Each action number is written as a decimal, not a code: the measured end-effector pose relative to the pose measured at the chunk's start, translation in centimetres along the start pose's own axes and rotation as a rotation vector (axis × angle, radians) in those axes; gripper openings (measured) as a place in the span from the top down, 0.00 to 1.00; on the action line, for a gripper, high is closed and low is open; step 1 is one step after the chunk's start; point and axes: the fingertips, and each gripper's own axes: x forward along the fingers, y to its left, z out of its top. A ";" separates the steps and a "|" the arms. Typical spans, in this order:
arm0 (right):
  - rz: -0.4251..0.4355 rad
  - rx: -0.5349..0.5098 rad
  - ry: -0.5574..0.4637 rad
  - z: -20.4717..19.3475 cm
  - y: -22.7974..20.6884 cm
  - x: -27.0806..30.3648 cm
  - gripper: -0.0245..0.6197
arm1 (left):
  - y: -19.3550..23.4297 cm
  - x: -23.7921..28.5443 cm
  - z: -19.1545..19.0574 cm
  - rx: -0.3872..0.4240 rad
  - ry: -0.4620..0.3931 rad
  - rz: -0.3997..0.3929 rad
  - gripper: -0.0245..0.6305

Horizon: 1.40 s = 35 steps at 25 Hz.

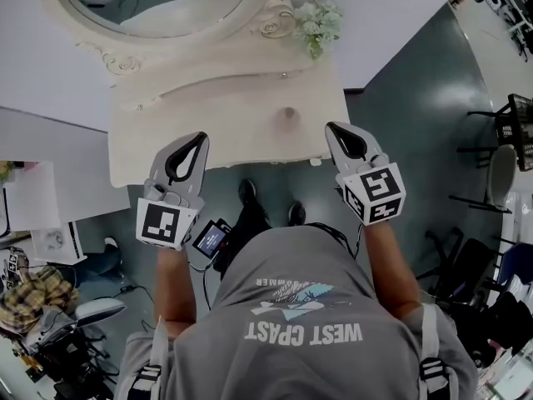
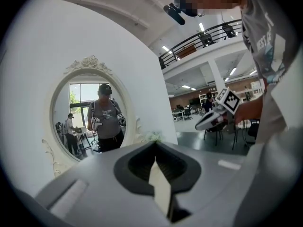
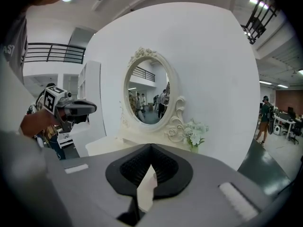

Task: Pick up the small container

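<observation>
Cream tabletop (image 1: 191, 132) had the small container (image 1: 289, 113) sitting toward its right edge, kinda blurry. Left gripper (image 1: 200, 138) and right gripper (image 1: 332, 128) hovered near the front edge, jaws together, nothing in them.

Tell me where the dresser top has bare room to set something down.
The dresser top is bare from its left edge to the small cream object right of centre, and along the front edge. A narrower bare strip lies between that object and the right edge. The back is crowded: mirror base, carved shelf, flowers at the back right corner.
</observation>
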 end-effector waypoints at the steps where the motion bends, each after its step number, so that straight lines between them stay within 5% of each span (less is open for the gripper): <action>1: -0.004 0.003 0.003 -0.1 -0.2 0.2 0.96 | 0.1 0.4 0.0 0.000 -0.002 -0.006 0.96; 35: 0.064 0.047 0.060 -12.0 -2.1 16.0 0.93 | 2.0 7.3 -12.9 -0.106 0.196 -0.093 0.96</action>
